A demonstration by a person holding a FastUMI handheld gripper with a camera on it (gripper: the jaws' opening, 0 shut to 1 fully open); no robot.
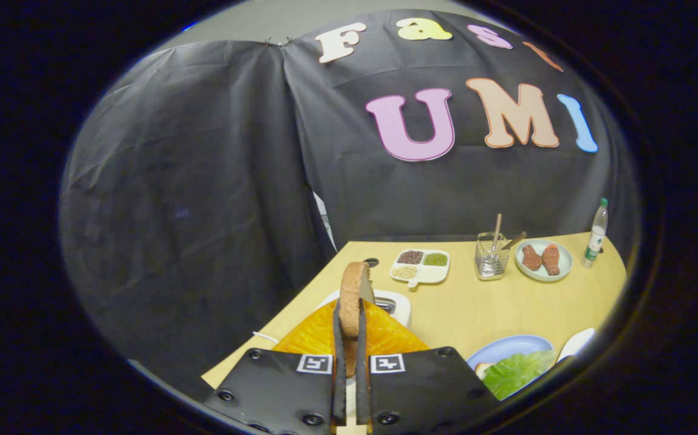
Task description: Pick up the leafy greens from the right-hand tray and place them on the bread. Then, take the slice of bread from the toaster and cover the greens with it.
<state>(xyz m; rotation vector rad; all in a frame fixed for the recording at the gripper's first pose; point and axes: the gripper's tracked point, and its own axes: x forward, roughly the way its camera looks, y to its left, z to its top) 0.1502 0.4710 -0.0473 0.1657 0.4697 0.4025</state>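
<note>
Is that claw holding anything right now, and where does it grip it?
Yes: the claw pinches the slice of bread upright by its lower edge.

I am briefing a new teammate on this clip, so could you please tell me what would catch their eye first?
First, the brown slice of bread standing on edge, clamped in the gripper, above the white toaster and an orange sheet. To the right of the gripper, leafy greens lie on a pale blue plate. Further across the wooden table sit a white divided dish of grains and a plate with two reddish-brown pieces.
</note>
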